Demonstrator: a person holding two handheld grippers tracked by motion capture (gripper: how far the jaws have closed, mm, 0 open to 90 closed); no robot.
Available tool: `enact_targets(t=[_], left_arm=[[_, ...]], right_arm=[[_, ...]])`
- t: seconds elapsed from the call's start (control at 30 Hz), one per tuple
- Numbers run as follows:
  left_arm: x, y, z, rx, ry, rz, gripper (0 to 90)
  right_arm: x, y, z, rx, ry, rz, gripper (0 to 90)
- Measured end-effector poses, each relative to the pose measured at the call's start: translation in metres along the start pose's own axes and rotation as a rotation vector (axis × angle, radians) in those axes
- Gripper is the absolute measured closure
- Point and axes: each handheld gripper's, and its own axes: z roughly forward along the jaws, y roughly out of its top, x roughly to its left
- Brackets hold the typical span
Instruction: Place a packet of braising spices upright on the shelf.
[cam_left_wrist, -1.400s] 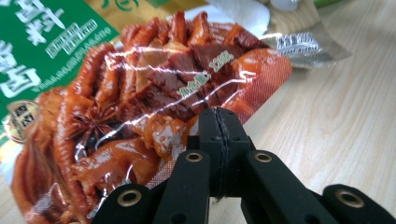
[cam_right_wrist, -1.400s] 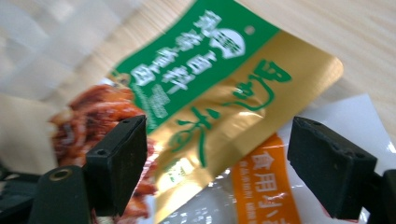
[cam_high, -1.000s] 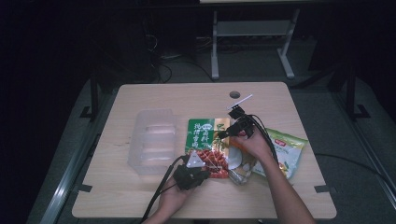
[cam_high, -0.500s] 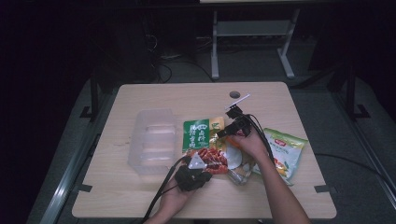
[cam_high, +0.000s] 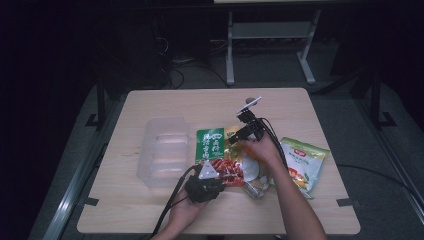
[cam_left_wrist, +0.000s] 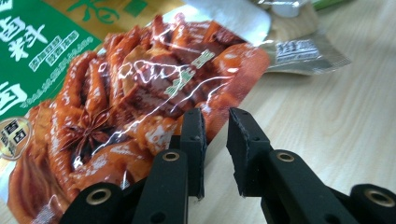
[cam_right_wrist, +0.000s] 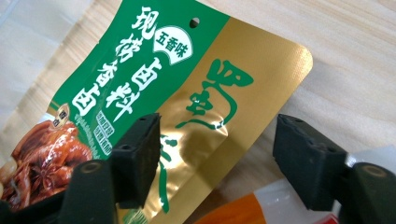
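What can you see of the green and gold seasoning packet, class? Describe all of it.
The green and gold seasoning packet is a flat, glossy plastic pouch with white and green Chinese lettering, a hang hole near its top edge and a picture of red braised meat with star anise at its lower end. It lies on the wooden table, beside the clear plastic container, partly over other packets. The left gripper and right gripper stand open at its opposite ends.

Green-gold spice packet (cam_right_wrist: 187, 93) between parted, just-narrowing jaws, on wooden table (cam_right_wrist: 355, 56)
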Motion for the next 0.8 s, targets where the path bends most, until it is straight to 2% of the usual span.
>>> enact_targets(t=[0.03,0.1,0.2,0.33,0.47,0.5,0.53,0.57,0.6,0.63,0.8], left_arm=[[0.002,-0.001,0.001,0.008,0.001,-0.005,75.5],[0.004,-0.003,0.002,0.009,-0.004,-0.025,75.5],[0.005,-0.003,0.002,0.012,0.002,-0.022,75.8],[0.007,-0.003,0.003,0.013,0.002,-0.026,75.8],[0.008,-0.004,0.003,0.015,-0.003,-0.032,76.0],[0.008,-0.005,0.003,0.015,-0.003,-0.032,76.2],[0.008,-0.005,0.003,0.015,-0.003,-0.031,76.2],[0.009,-0.005,0.003,0.015,-0.004,-0.035,76.1],[0.009,-0.005,0.003,0.013,-0.006,-0.037,76.1],[0.008,-0.005,0.003,0.012,-0.007,-0.038,75.5],[0.006,-0.004,0.000,-0.005,-0.012,-0.037,70.3]], right_arm=[[-0.003,-0.001,0.004,0.009,0.030,0.012,34.8],[-0.003,-0.001,0.006,0.018,0.040,0.019,35.7],[-0.003,-0.003,0.009,0.034,0.064,0.008,39.8],[-0.003,-0.005,0.009,0.027,0.111,-0.006,51.2],[0.000,-0.007,0.012,0.037,0.183,-0.025,69.9],[0.003,-0.007,0.013,0.038,0.193,-0.033,77.7],[0.003,-0.007,0.013,0.038,0.193,-0.033,77.7],[0.003,-0.007,0.011,0.028,0.208,-0.036,85.6],[0.003,-0.007,0.011,0.028,0.208,-0.036,85.6],[0.004,-0.007,0.007,0.019,0.219,-0.040,89.5],[0.009,-0.008,-0.004,-0.002,0.227,-0.056,89.9]])
